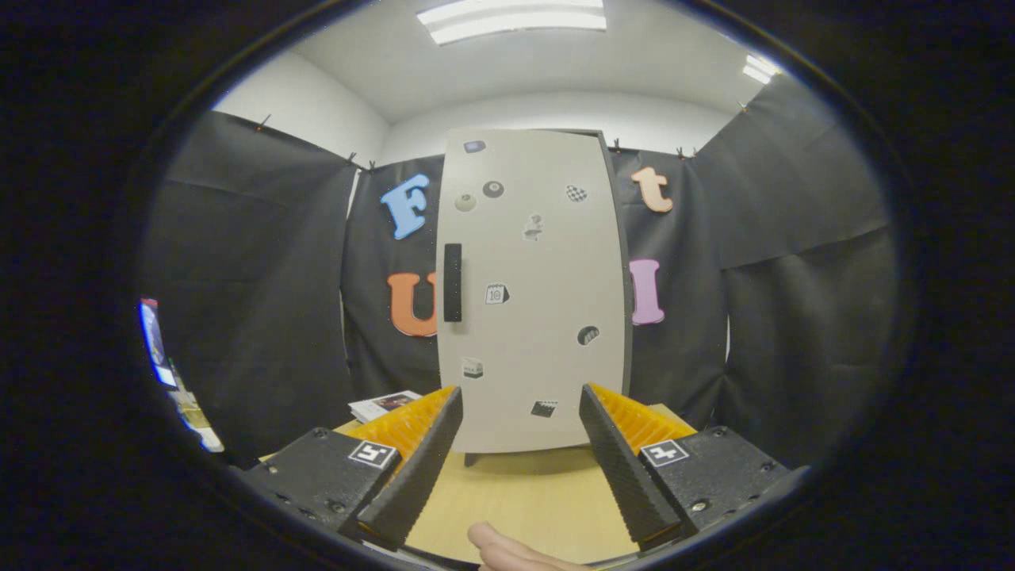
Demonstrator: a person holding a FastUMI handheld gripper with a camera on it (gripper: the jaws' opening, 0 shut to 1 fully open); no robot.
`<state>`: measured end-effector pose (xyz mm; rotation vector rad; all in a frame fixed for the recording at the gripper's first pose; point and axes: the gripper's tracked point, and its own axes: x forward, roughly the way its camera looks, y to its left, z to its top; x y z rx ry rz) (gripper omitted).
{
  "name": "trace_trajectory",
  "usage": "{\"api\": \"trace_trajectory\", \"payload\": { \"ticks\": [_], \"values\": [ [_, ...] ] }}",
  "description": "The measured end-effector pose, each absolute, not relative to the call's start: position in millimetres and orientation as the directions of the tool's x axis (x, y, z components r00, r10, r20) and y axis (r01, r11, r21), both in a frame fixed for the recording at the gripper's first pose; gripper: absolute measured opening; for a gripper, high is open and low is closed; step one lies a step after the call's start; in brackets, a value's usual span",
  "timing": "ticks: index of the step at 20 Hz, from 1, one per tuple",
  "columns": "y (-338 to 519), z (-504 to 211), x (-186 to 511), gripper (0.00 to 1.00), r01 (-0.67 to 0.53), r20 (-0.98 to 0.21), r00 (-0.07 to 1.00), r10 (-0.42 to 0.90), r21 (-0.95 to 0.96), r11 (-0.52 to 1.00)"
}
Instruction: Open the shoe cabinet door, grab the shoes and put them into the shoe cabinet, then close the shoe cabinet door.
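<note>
Gripper [521, 444] wide, empty, above table [523, 496], facing shut cabinet door [539, 293] at 12 o'clock, handle [453, 281] at 11; fits before opening or after closing, so no move called.

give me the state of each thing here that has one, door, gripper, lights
shoe cabinet door: shut, handle untouched
gripper: open, fingers apart, nothing between them, short of the cabinet
ceiling light: on
</note>
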<state>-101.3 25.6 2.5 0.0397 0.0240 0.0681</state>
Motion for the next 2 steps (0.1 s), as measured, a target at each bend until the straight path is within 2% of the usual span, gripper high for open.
{"api": "trace_trajectory", "payload": {
  "ticks": [2],
  "values": [
    [24.0,3.5,-104.3,0.97,-0.061,-0.013,0.998,0.061,0.033,0.998]
  ]
}}
